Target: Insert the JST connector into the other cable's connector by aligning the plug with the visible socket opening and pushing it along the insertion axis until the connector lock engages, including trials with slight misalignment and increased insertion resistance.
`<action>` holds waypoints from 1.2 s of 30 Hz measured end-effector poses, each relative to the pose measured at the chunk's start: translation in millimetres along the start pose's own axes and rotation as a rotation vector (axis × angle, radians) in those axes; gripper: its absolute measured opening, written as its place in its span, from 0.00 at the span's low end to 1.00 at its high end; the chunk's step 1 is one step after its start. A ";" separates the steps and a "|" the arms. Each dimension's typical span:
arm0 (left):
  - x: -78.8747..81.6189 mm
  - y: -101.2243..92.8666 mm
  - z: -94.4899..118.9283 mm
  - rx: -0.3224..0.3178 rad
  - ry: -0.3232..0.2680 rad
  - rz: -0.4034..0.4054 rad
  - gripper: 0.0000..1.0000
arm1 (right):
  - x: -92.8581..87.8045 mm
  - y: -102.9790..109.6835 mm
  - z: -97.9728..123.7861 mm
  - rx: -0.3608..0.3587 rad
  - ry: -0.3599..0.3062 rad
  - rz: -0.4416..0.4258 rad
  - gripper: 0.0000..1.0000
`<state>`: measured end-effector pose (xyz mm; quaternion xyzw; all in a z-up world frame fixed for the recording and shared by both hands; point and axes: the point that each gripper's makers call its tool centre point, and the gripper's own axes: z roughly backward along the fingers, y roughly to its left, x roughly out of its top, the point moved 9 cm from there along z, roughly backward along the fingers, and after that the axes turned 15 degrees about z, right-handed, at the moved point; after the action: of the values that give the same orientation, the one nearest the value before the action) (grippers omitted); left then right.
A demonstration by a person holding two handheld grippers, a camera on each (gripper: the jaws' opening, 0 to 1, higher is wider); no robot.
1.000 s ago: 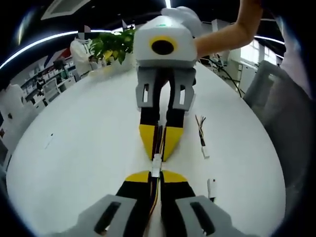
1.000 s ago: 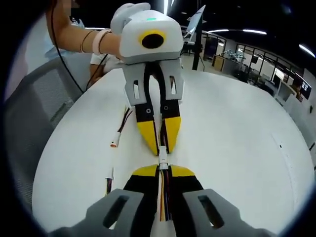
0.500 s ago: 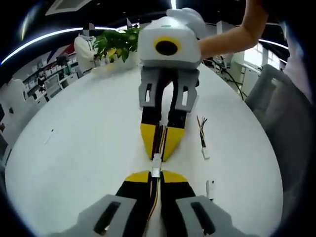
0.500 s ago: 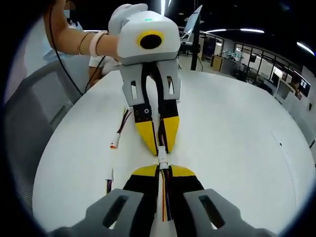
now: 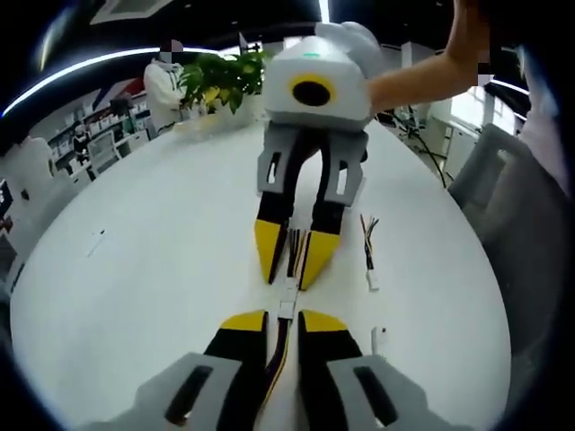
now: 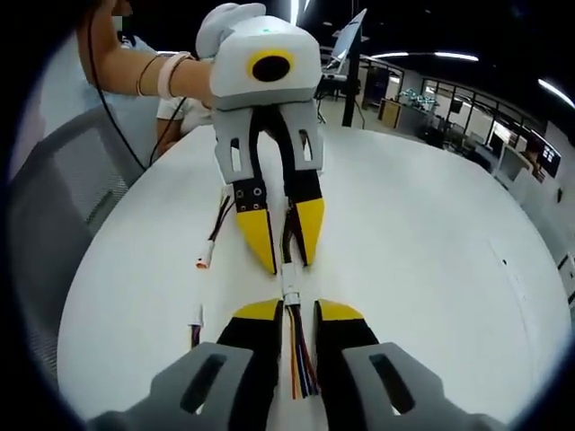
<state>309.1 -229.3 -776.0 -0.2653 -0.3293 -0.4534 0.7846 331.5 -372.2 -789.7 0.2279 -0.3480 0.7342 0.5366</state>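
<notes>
JST connectors [image 5: 286,296] joined on table [image 5: 162,269] | both tongs parted, gripping nothing | plant [image 5: 220,76] behind.

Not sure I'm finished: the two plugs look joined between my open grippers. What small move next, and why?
Probably draw both grippers straight back, apart. The left gripper and right gripper stand open, and the white connector looks joined, no gap showing, lying on the table with neither jaw pair gripping it.
</notes>
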 end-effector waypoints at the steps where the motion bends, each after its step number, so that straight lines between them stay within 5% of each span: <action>1: 0.5 -0.1 0.8 0.001 -0.002 0.003 0.08 | 0.5 0.0 0.7 -0.002 0.000 -0.001 0.12; 27: 15.4 -13.5 28.8 0.102 -0.033 -0.051 0.12 | 28.7 5.2 33.3 -0.072 -0.027 0.054 0.14; 36: 14.3 -25.2 35.0 0.087 -0.017 -0.067 0.12 | 35.1 13.7 44.5 -0.069 -0.029 0.077 0.14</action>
<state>282.5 -223.2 -739.7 -0.2238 -0.3639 -0.4624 0.7770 305.5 -386.2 -739.4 0.2061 -0.3892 0.7387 0.5103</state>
